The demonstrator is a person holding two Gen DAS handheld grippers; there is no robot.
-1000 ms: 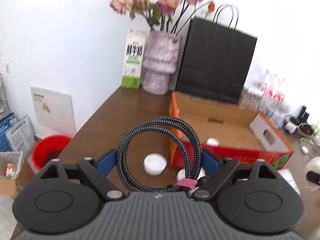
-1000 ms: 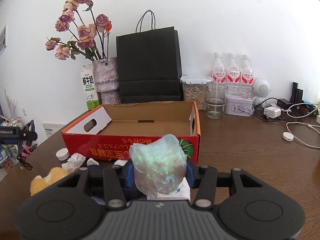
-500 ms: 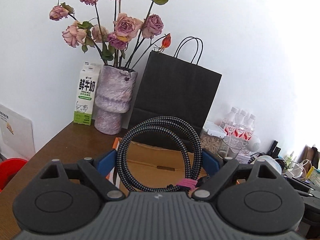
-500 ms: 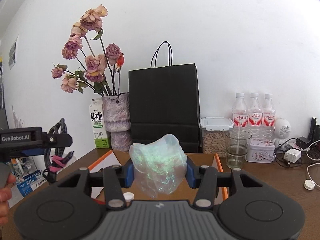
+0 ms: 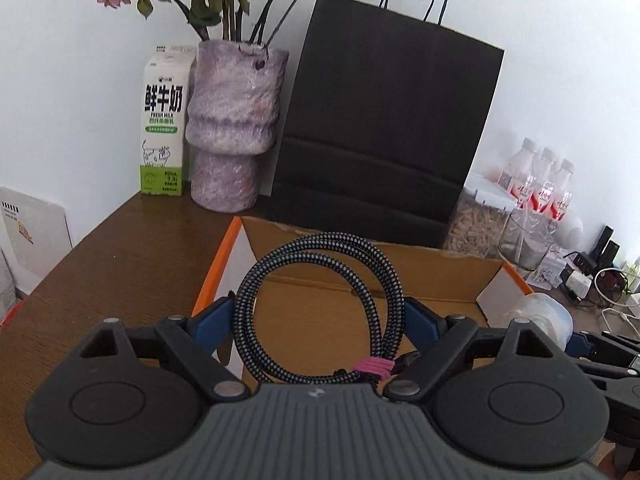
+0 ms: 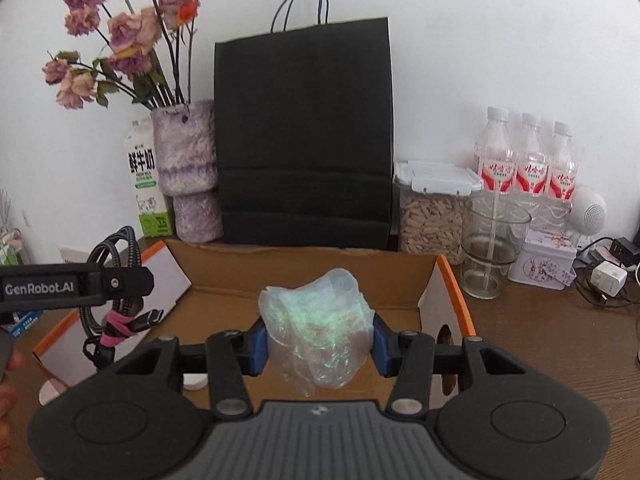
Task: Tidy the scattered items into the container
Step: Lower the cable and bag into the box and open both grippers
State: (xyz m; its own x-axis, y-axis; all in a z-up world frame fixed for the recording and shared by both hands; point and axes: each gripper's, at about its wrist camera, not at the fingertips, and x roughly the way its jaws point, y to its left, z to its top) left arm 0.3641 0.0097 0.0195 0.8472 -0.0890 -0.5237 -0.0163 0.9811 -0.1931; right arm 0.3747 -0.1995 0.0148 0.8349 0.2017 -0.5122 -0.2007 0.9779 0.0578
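On the left, the left gripper (image 5: 320, 320) held a coiled braided cable (image 5: 320, 304) — bound by a pink tie — its blue fingers (image 5: 214, 326) spread wide against the sides of the loop, so the coil stood upright and kept its shape. It hung over the near left part of the open cardboard box (image 6: 304, 276), apparently for a drop inside. To the right, the right gripper (image 6: 318, 344) pinched a crumpled iridescent plastic wrapper (image 6: 316, 328) between narrower fingers, squeezing it so the light film would not slip — also poised above the box. A white cap (image 6: 194, 381) lay on the bench (image 6: 552, 344) outside the box's near wall, probably awaiting pickup.
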